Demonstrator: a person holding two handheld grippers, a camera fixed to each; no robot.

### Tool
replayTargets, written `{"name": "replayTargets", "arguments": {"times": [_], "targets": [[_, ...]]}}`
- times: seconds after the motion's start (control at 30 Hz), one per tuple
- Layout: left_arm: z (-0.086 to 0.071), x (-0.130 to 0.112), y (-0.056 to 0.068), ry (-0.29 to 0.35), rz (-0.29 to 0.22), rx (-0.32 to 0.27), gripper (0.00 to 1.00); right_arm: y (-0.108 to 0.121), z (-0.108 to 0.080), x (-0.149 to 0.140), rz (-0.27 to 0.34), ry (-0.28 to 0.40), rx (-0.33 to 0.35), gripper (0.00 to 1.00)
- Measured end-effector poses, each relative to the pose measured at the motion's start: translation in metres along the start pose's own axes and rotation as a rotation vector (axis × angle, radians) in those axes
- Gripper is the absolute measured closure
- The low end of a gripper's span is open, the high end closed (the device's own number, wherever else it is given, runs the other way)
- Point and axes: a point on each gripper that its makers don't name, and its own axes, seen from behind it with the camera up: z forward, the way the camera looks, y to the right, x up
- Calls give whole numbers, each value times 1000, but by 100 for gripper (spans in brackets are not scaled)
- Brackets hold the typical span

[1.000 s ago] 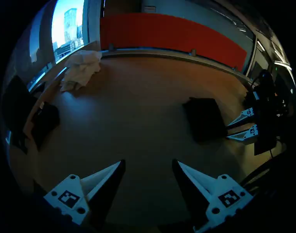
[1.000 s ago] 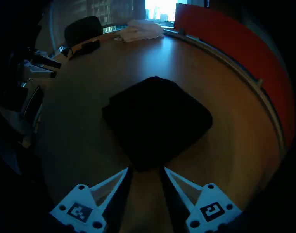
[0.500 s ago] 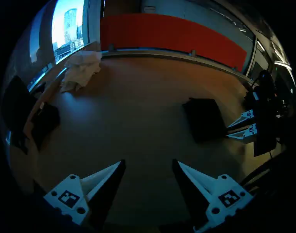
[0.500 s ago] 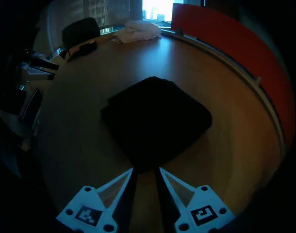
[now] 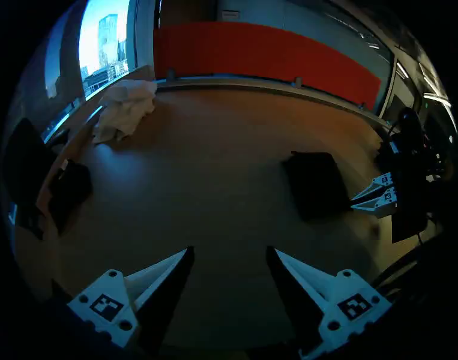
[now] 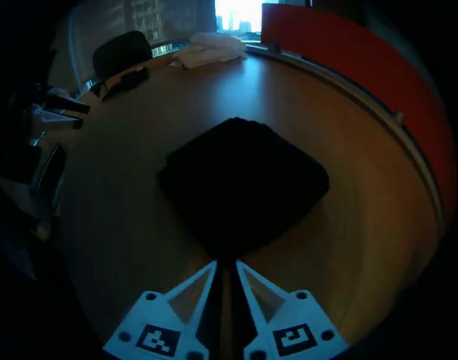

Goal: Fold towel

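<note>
— Where was the towel [image 6: 241, 186]?
— It was dark, already folded into a thick square, and flat on the tabletop [image 6: 355, 240]. In the left gripper view it lay toward 3 o'clock.
— And the claws?
— The right claw [image 6: 227, 267] sat at the towel's 6 o'clock corner with its fingers drawn almost together. I couldn't tell whether cloth was between them. The left claw [image 5: 229, 258] was spread wide over bare tabletop, well apart from the towel.
— What could have gone wrong?
— I judged that a one-corner pull would drag or unroll the stack, since nothing pinned its far side. A thin nip could also slip off. The pale heap [image 5: 125, 108], at 11 o'clock in the left gripper view, lay well apart.
</note>
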Motion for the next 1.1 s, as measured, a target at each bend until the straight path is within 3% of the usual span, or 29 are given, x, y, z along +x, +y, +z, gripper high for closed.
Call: {"name": "replayTargets", "arguments": {"times": [0.27, 0.47, 1.1], "targets": [[0, 0, -1, 4, 2, -6, 12, 3, -6, 8, -12, 20, -16, 98], [-1, 2, -2, 15, 1, -9, 12, 8, -18, 31, -32, 56, -33, 98], [-7, 27, -1, 83, 6, -43, 12, 33, -76, 170, -123, 258, -84, 98]]}}
